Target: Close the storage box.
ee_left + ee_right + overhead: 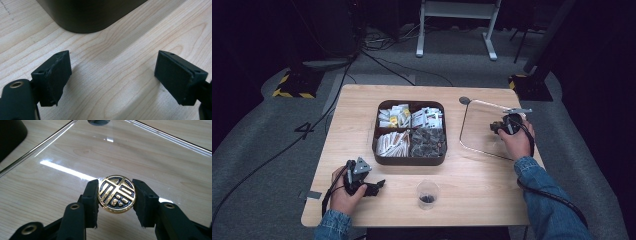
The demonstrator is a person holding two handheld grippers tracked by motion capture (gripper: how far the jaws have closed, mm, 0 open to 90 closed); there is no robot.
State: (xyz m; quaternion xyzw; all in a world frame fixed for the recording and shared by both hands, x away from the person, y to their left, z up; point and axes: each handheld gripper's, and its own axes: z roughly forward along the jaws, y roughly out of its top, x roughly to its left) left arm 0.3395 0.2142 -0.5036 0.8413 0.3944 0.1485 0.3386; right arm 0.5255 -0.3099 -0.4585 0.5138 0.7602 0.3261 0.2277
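Two fingers of the right gripper (117, 195) are closed on the gold knob (116, 194) of the clear glass lid (484, 131), flat on the worktop (472, 185). Left gripper (112, 80) rests wide open, empty, near the brown box (409, 159), much farther from this lid.

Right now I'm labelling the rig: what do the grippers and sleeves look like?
Both grippers are black with flat rectangular jaws and brass-coloured rivets. The left gripper carries a grey three-cornered plate; black cables trail from each. Sleeves are blue denim.
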